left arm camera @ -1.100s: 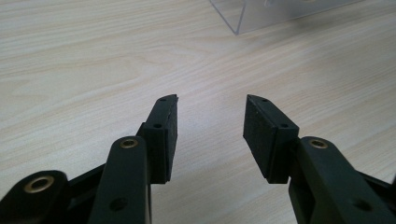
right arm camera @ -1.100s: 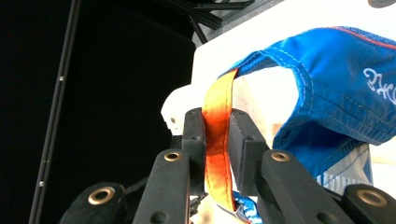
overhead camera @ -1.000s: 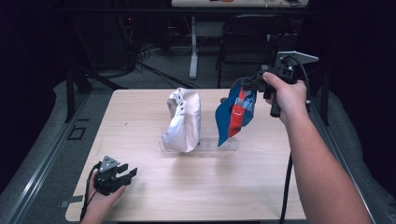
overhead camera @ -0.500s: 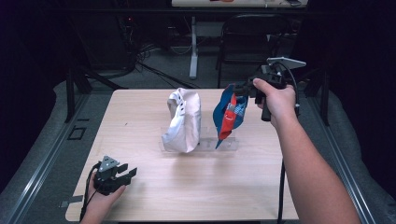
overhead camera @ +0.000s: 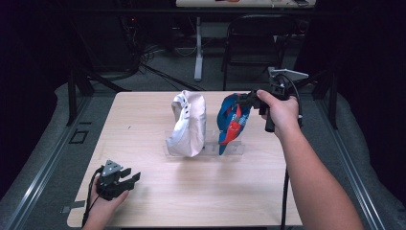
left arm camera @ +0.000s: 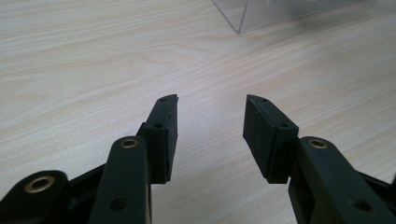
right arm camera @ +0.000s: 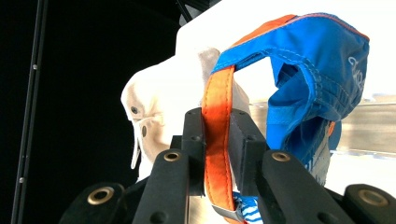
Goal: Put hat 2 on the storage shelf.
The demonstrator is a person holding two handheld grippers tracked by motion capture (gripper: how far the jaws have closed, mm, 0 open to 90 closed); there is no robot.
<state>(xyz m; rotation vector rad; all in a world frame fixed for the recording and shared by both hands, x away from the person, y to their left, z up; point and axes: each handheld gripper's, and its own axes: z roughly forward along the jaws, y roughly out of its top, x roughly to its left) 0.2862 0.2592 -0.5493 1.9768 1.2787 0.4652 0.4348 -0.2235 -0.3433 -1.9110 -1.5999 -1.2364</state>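
Blue and orange cap held upright over the clear stand on the far right part of the worktop, just beside the white cap already sitting on that stand. Right hand-held gripper clamped narrow on the cap's orange strap, pads pressed flat on both sides of the band in the right gripper view. Cap crown hanging open beyond the strap, brim pointing down toward the stand. Pale stitched script on the blue crown side, cut off at the frame edge and too partial to read. White and blue striped patch low behind the strap, no legible letters. White cap plain, with small eyelets and no visible brand or label.

Left hand-held gripper resting low at the near left corner of the worktop, well apart from both caps. Jaws spread wide with nothing between them, bare wood grain showing in the gap. Corner of the clear stand ahead at the top of the left gripper view.
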